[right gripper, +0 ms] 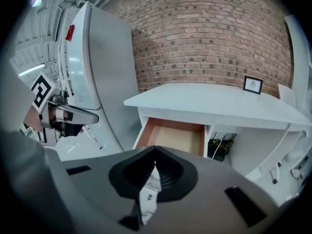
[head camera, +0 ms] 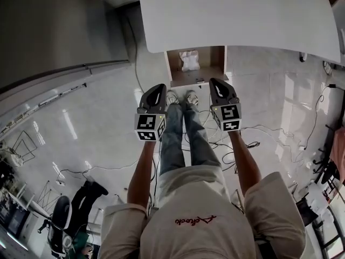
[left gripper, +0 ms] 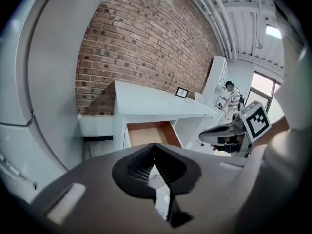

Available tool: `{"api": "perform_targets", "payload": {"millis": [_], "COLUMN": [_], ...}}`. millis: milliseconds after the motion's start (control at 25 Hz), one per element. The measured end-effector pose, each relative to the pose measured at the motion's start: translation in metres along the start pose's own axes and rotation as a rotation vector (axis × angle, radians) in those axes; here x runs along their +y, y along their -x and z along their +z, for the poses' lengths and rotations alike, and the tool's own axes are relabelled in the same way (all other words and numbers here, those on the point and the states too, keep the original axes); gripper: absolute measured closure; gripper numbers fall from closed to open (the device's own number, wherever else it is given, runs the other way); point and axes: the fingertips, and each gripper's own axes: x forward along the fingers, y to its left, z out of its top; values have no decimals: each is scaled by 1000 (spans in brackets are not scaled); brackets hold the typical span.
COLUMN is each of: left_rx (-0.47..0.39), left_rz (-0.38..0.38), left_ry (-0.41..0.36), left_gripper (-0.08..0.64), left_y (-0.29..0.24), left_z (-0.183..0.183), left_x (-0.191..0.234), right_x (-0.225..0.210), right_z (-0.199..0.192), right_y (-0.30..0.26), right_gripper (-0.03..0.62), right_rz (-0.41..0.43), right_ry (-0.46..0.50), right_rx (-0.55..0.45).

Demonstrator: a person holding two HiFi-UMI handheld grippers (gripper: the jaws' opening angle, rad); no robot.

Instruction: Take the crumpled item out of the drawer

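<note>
Under the white desk (head camera: 232, 15) a wooden drawer (head camera: 195, 63) stands pulled open. The crumpled white item (head camera: 189, 61) lies at its back, in the middle. Both grippers hang in the air in front of the drawer, above the person's shoes. My left gripper (head camera: 156, 89) is shut and holds nothing. Level with it, my right gripper (head camera: 217, 83) is also shut and empty. Each is short of the drawer's front edge. The left gripper view shows the drawer (left gripper: 148, 133) beyond the left gripper (left gripper: 155, 147), and the right gripper view shows the drawer (right gripper: 175, 136) beyond the right gripper (right gripper: 156, 150). The item is hidden in both.
A tall grey fridge (head camera: 54, 26) stands left of the desk, against a brick wall (right gripper: 204, 43). Cables (head camera: 269, 134) trail over the glossy floor at the right. An office chair (head camera: 59, 220) is behind at the left. A small picture frame (right gripper: 253, 84) sits on the desk.
</note>
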Motion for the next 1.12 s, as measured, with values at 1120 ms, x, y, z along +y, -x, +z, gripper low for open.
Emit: {"api": "perform_targets", "payload": {"millis": [1120], "left_rx": [36], "left_rz": [4], "left_ry": [113], "left_gripper": [551], "left_y": [-31], "left_z": [-123], "left_x": [0], "right_x": [-15], "right_z": [-87], "right_y": [-147], "right_gripper": [580], "right_rz": [165], "right_ry": [497], "right_rx": [251]}}
